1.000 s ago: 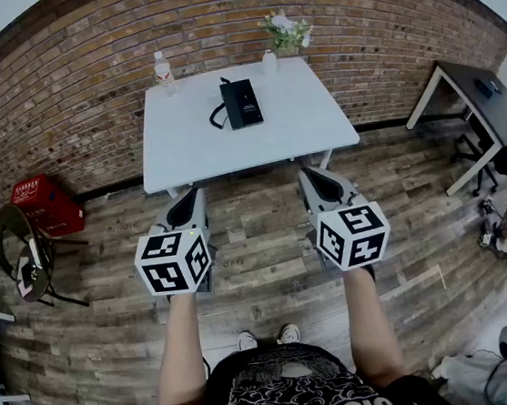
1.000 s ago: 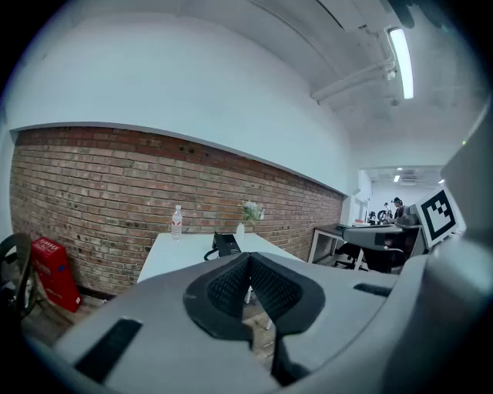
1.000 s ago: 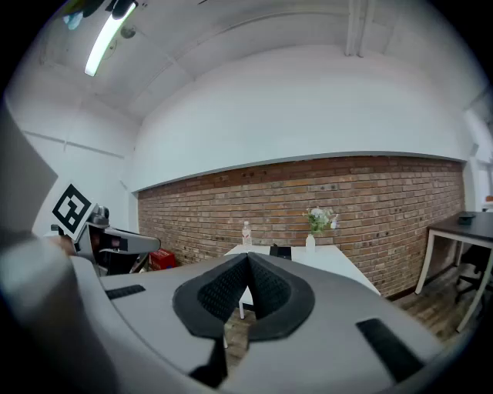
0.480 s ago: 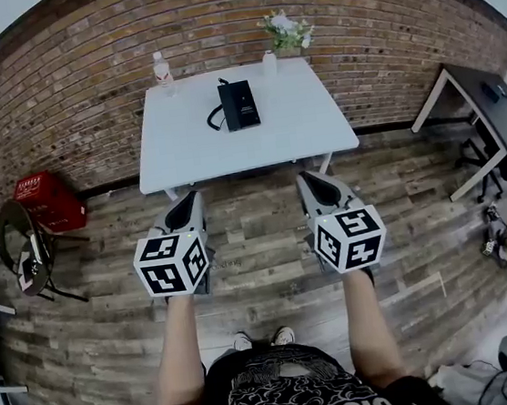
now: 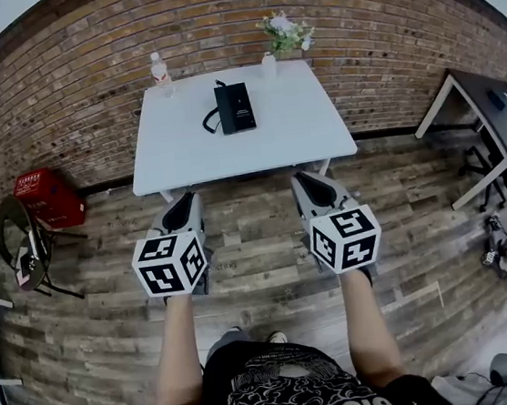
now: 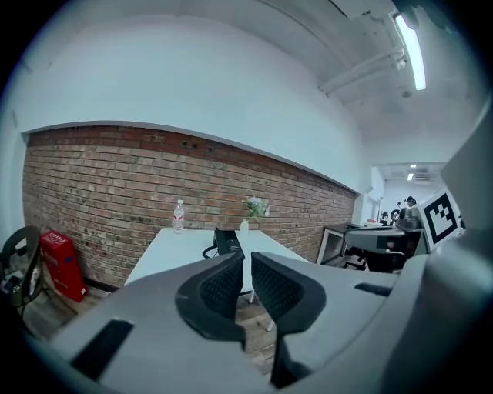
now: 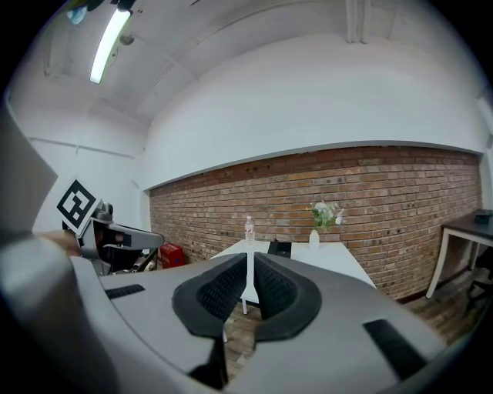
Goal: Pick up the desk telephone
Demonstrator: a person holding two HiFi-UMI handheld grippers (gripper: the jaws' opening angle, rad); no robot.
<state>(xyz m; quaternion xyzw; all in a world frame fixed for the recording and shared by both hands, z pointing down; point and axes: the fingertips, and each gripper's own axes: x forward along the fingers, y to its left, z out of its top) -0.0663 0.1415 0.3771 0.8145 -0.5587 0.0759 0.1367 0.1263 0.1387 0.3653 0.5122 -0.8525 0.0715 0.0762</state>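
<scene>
The black desk telephone [image 5: 235, 108] lies at the back middle of the white table [image 5: 290, 128], its coiled cord [image 5: 212, 119] on its left. Both grippers hang in the air over the wooden floor, short of the table's front edge and far from the phone. My left gripper [image 5: 183, 206] is shut and holds nothing. My right gripper [image 5: 306, 186] is shut and empty too. In the left gripper view the telephone [image 6: 227, 241] shows just above the left gripper [image 6: 246, 262]. In the right gripper view the telephone [image 7: 279, 248] sits beyond the right gripper [image 7: 251, 265].
A water bottle [image 5: 159, 69] stands at the table's back left, and a vase with flowers [image 5: 281, 36] at the back right, by the brick wall. A red crate [image 5: 46, 197] and a chair [image 5: 21, 248] are left; a dark desk [image 5: 499, 112] is right.
The person has taken a step and both grippers have edged forward toward the table. Both pairs of jaws stay together.
</scene>
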